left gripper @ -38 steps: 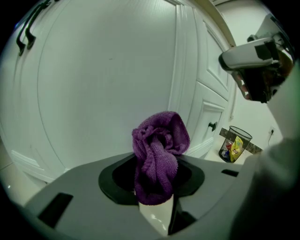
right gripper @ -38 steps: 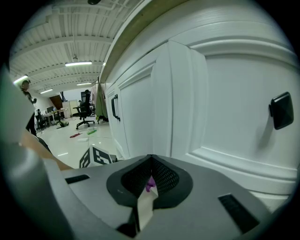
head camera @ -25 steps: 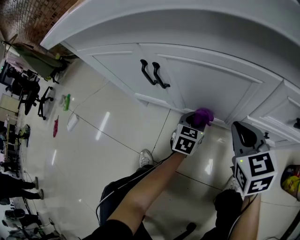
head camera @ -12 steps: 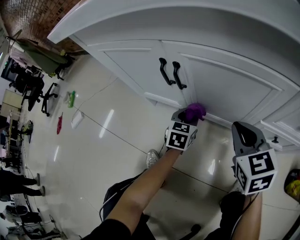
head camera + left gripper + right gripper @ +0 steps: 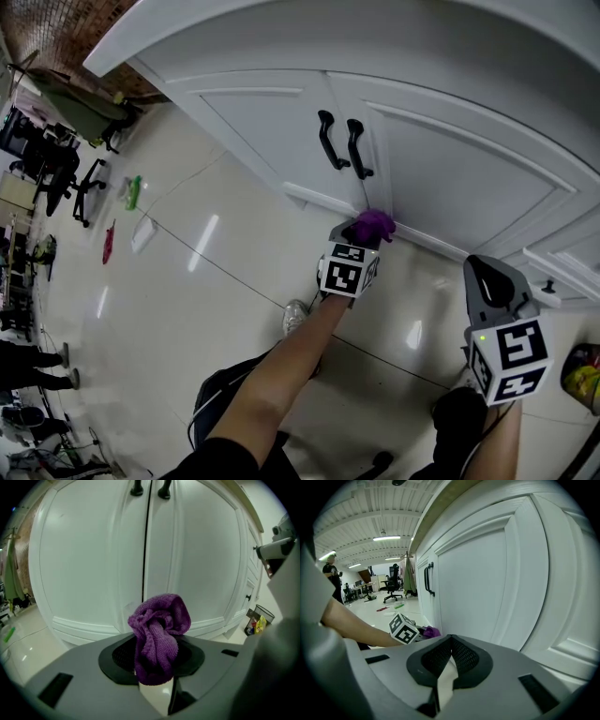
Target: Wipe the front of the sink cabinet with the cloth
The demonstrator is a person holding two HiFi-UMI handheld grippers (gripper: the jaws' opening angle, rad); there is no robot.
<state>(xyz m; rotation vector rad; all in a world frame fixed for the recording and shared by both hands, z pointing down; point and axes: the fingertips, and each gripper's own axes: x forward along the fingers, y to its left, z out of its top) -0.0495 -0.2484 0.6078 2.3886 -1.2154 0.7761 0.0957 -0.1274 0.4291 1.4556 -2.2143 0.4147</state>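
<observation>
"Half done, would you say?"

"Hard to call it that. The left gripper (image 5: 157,658) had its jaws clamped on the bunched purple cloth (image 5: 159,625). The wad sat low on the sink cabinet front (image 5: 450,164), at the bottom rail by the seam between the two doors, below the black handles (image 5: 339,145). Whether it pressed the paint or hung just off it, I couldn't tell."

"And the other hand?"

"The right gripper (image 5: 449,641) was pinched shut on nothing. It hung off to the right near the right-hand door, well apart from the cloth."

"So what was left?"

"No streak or damp patch showed on the white panels, so nothing proved any part wiped. I judged the wiping under way low down. The upper panels and the narrower panels to the right (image 5: 572,234) looked yet to be covered."
</observation>
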